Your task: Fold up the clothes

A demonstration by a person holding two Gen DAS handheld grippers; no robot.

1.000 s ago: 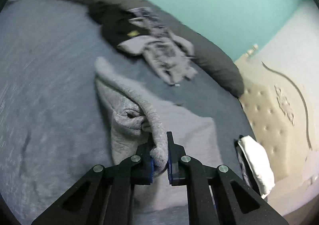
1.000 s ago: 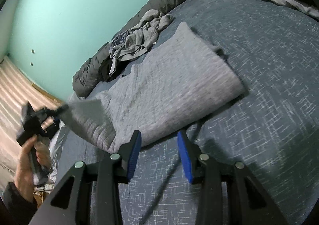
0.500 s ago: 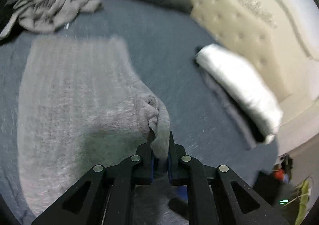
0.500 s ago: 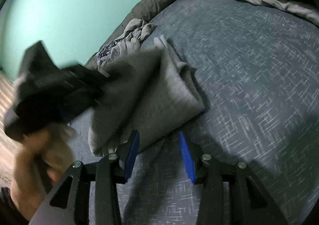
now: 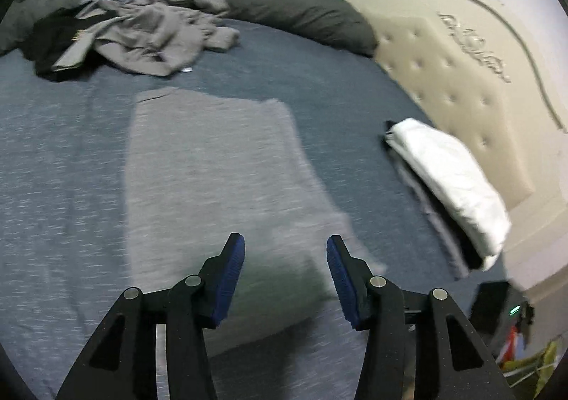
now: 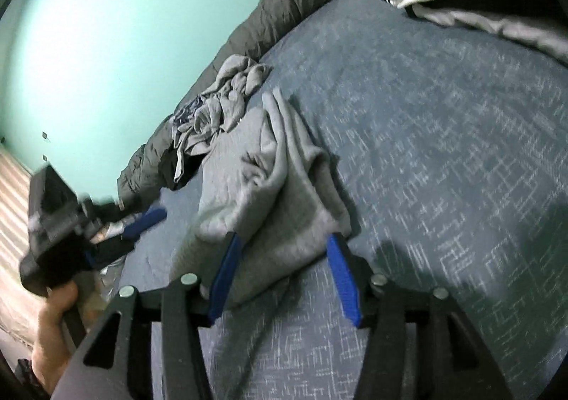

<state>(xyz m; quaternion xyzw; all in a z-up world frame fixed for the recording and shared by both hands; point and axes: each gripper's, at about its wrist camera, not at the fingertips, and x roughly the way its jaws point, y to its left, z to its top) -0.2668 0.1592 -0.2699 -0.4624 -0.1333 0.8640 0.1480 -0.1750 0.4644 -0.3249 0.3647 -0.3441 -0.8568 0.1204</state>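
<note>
Left gripper point(image 5: 285, 258) jaws apart, holding nothing, over near edge of grey garment point(image 5: 220, 165); right gripper point(image 6: 282, 258) jaws also apart at garment's near edge. Bed point(image 5: 60, 137) carries garment, folded, mid-bed. Unfolded clothes pile point(image 5: 142, 31) behind it, white folded stack point(image 5: 447, 169) by headboard point(image 5: 461, 80).

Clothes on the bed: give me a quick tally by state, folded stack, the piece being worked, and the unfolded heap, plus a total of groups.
Folded stack, white piece on top by the headboard: 1
Grey garment being folded, lying mid-bed, released: 1
Unfolded heap against the dark duvet; pieces inside too tangled to count: 1
Total: 3 groups
Both the left gripper and right gripper are open.
</note>
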